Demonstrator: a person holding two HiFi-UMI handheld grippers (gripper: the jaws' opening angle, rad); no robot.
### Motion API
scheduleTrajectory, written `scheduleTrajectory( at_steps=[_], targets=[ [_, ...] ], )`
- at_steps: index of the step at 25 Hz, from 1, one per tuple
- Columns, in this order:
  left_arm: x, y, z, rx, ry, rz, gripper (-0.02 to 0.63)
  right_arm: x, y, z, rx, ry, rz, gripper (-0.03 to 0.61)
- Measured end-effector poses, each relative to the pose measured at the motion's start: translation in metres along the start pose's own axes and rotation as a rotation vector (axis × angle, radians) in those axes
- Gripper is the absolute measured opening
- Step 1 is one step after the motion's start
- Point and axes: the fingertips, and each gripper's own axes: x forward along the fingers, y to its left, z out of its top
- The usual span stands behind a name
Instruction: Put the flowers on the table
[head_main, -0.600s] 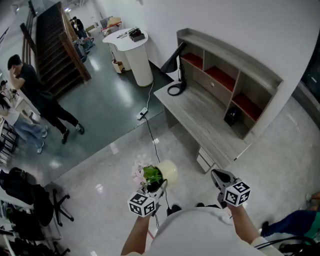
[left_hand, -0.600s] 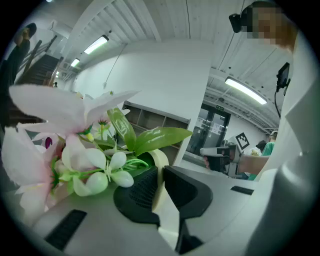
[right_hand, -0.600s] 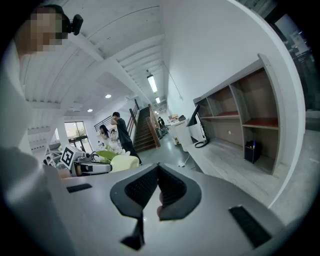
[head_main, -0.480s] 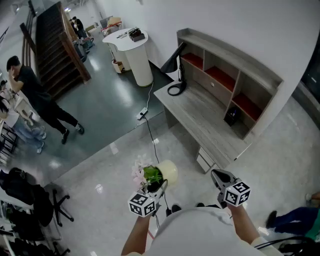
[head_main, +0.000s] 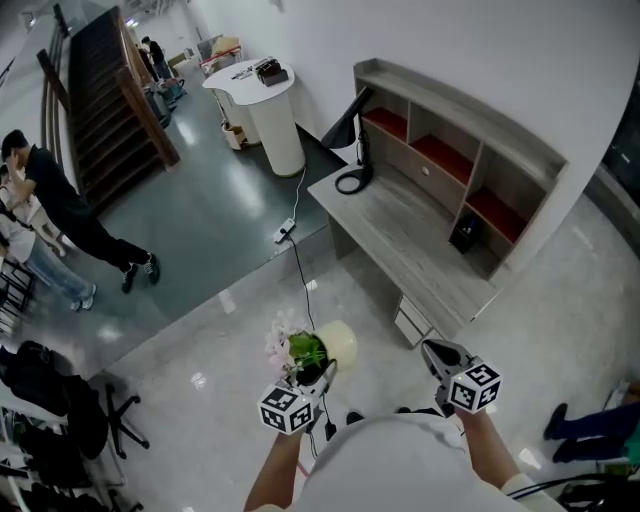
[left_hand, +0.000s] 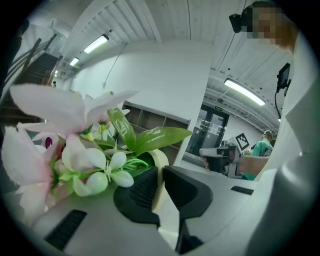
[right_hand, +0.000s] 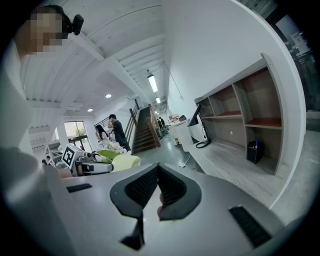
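We are standing on the pale floor (head_main: 200, 340) with both grippers held low in front of us.

Left gripper (head_main: 322, 372), at our 11 o'clock: its fingers (left_hand: 142, 187) are closed to a narrow gap on the rim of the cream flower pot (head_main: 340, 343). The rim wall runs up between the two pads, which press on it. The pot hangs in the air above the floor and looks tilted, with its mouth toward 9 o'clock in the head view. The flowers (head_main: 283, 340) spill out that way: pale pink petals, white buds and broad green leaves. In the left gripper view they crowd the side at 9 o'clock.

Right gripper (head_main: 432, 350), at our 1 o'clock: fingers (right_hand: 140, 187) are pressed together with nothing between them.

The grey wooden worktop (head_main: 400, 240) lies ahead at 12 to 1 o'clock, well apart from the pot. A shelf unit (head_main: 470, 140) with red-lined compartments runs along its far edge. A black desk lamp (head_main: 352, 150) stands at the worktop's 10 o'clock end, and a small black object (head_main: 462, 232) sits in the compartment toward 3 o'clock.

Further off there is a white rounded counter (head_main: 275, 115) at 11 o'clock and a dark staircase (head_main: 110, 90) at 10 o'clock. People (head_main: 65, 210) stand at 9 o'clock. A black cable (head_main: 298, 265) trails over the floor from the counter toward us.
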Motion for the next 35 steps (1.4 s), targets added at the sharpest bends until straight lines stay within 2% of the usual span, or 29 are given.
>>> scheduleTrajectory(
  at_steps=[19, 28, 35],
  targets=[
    [-0.028, 0.039, -0.001, 0.017, 0.013, -0.061, 0.055, 0.030, 0.033, -0.019, 0.040, -0.026, -0.064, 0.018],
    [-0.030, 0.052, -0.001, 0.005, 0.023, -0.060, 0.055, 0.039, 0.039, -0.024, 0.061, -0.019, -0.072, 0.018],
    [-0.019, 0.070, 0.002, 0.002, 0.015, -0.029, 0.055, 0.058, 0.025, -0.026, 0.073, 0.001, -0.063, 0.018]
  ],
)
